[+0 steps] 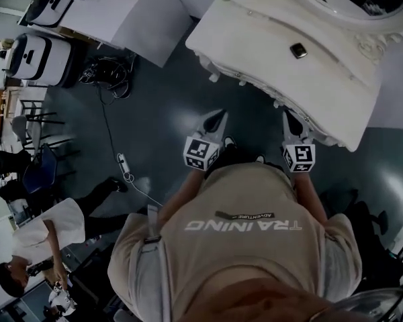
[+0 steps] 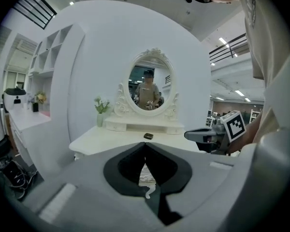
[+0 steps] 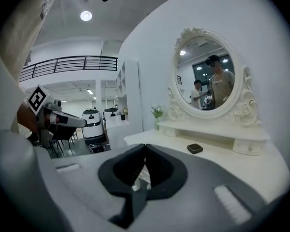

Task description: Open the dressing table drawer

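The white dressing table [image 1: 255,32] stands ahead of me, its carved front edge [image 1: 282,102] facing both grippers. An oval mirror [image 2: 150,83] rises at its back, and a small dark box [image 1: 298,50] lies on its top. My left gripper [image 1: 220,115] is shut and empty, a short way off the table's front. My right gripper [image 1: 287,116] is also shut and empty, its tip close to the carved front. In the left gripper view the jaws [image 2: 145,145] meet, and a strip of the carved front shows through the gap below them. The jaws [image 3: 145,146] in the right gripper view touch too.
A vase with a plant [image 2: 101,112] stands at the table's left end. On the dark floor to the left lie a power strip and cable [image 1: 124,166]. White machines [image 1: 37,56], chairs [image 1: 33,166] and a person in white [image 1: 47,230] are further left.
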`<state>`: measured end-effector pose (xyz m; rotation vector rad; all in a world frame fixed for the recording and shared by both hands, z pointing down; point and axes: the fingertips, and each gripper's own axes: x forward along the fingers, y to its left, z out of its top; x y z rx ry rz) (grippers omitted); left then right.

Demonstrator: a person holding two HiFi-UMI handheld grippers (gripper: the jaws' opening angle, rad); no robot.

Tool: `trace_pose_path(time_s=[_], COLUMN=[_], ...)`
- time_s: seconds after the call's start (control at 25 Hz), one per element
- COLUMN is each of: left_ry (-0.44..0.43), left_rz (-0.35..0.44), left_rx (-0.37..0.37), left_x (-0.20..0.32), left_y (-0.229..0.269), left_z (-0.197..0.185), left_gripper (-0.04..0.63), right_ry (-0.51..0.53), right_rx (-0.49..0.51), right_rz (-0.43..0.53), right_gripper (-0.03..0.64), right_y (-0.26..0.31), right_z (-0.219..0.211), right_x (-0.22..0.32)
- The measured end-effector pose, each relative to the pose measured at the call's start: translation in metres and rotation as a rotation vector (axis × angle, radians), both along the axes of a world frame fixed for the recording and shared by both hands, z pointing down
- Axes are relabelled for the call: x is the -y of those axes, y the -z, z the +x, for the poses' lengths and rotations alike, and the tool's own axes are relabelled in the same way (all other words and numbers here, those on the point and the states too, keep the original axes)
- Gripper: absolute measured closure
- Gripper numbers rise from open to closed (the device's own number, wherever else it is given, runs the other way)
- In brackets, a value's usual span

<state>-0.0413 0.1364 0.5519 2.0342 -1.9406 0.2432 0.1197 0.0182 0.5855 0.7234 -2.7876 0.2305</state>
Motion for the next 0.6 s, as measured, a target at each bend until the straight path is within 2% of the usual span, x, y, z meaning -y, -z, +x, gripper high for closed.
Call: trace_pose_path(time_s=[0.2, 0.32, 0.44, 0.6], left_ry=[-0.101, -0.136, -0.193, -0.216], left_rz=[0.057, 0.085, 0.066, 0.061], left_rx=[0.026, 0.072, 0.146, 0.109], left_x=[0.020, 0.028, 0.032, 0.038], left_y=[0.030, 0.027, 0.014, 0.005], left_z=[-0.048, -0.078, -0.098, -0.106], left_gripper=[0.588, 0.588, 0.588, 0.588], right_ry=[-0.039, -0.020, -0.033, -0.020], right_rx=[-0.048, -0.041, -0.021, -0.028], right_rz=[0.101, 0.112, 0.122, 0.133], right_gripper=[0.612, 0.613, 0.614, 0.614], right_y=[0.024, 0.024, 0.022, 0.024], right_z=[-0.044, -0.083, -0.116, -0.133], right_x=[-0.003, -0.013, -0.018, -0.017])
